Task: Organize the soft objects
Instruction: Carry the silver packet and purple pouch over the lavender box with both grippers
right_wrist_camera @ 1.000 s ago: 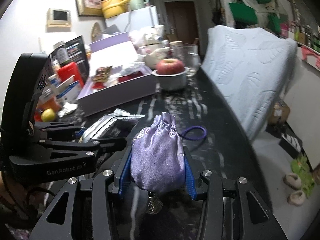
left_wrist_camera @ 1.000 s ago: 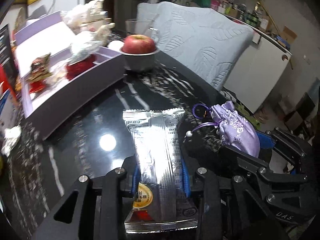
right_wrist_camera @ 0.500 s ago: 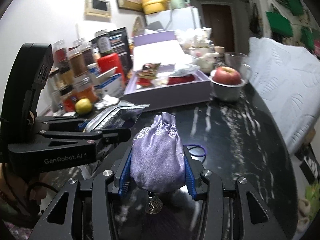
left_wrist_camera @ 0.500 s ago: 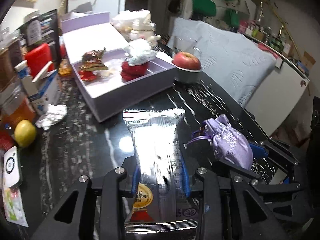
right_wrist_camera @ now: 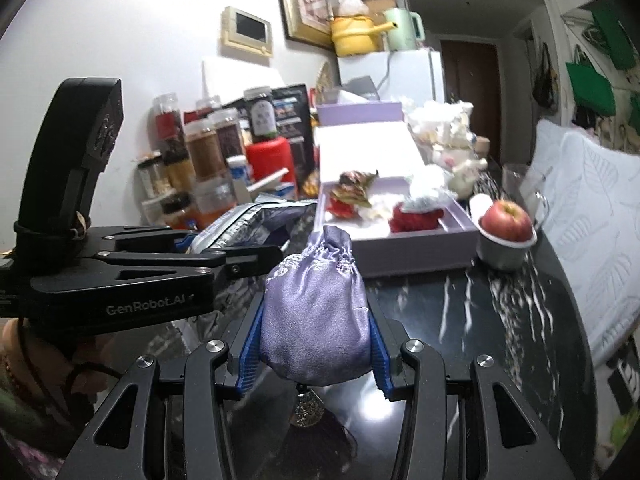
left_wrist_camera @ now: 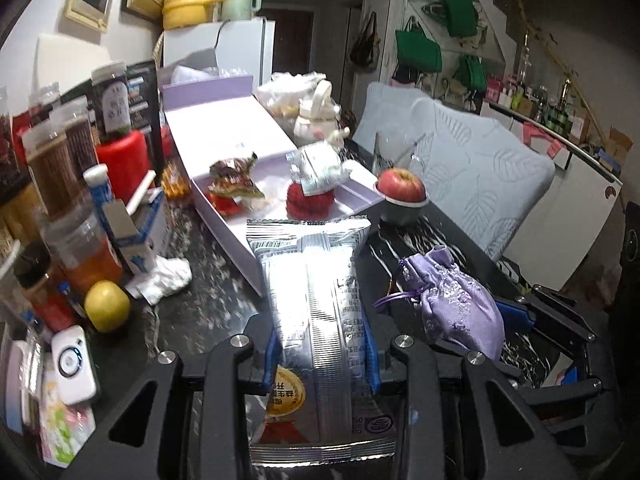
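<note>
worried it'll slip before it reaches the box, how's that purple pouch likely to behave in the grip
The purple pouch bulges between the right gripper, so it is probably soft and squashy, unlikely to pop out. Its satin looks sheeny, so it may creep a little. The metal charm dangling under it will likely swing.

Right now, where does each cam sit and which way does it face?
Left wrist: on the left gripper, looking along its fingers over the silver packet toward the purple box; right gripper at its right.
Right wrist: on the right gripper, facing the same box past the lilac pouch; left gripper and a hand at left.
Shared: box, apple, packet, pouch.
</note>
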Tool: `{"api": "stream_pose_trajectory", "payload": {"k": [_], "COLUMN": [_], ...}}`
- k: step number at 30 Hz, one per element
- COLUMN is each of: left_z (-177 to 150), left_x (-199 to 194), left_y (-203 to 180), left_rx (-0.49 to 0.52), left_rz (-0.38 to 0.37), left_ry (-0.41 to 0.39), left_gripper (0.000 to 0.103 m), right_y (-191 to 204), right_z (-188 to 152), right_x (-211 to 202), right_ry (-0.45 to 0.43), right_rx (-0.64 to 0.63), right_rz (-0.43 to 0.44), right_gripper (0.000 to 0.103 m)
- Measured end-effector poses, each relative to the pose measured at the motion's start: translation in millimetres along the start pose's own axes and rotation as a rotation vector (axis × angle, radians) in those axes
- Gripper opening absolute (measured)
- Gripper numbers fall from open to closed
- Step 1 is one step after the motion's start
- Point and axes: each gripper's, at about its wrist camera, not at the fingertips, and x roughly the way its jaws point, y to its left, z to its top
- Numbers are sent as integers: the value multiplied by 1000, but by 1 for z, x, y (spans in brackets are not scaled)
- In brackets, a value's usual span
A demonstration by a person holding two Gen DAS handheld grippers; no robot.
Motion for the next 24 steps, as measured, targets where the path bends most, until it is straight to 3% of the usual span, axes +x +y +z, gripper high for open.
{"api": "stream_pose_trajectory", "payload": {"k": [12,24], "left_z": [46,98], "left_x": [-18,-3], "left_y": [18,37], "left_rx": [19,20], "left_rz": [-13,-3], "left_ry": [-120,-194], "left_gripper": [33,33], "right_y": [13,-2], "right_z": [54,108], "right_x": [-9,1], "right_ry": [-104,-178], "right_rx": [-61,-111], "right_rz": [-8,-39], "right_gripper": [46,46]}}
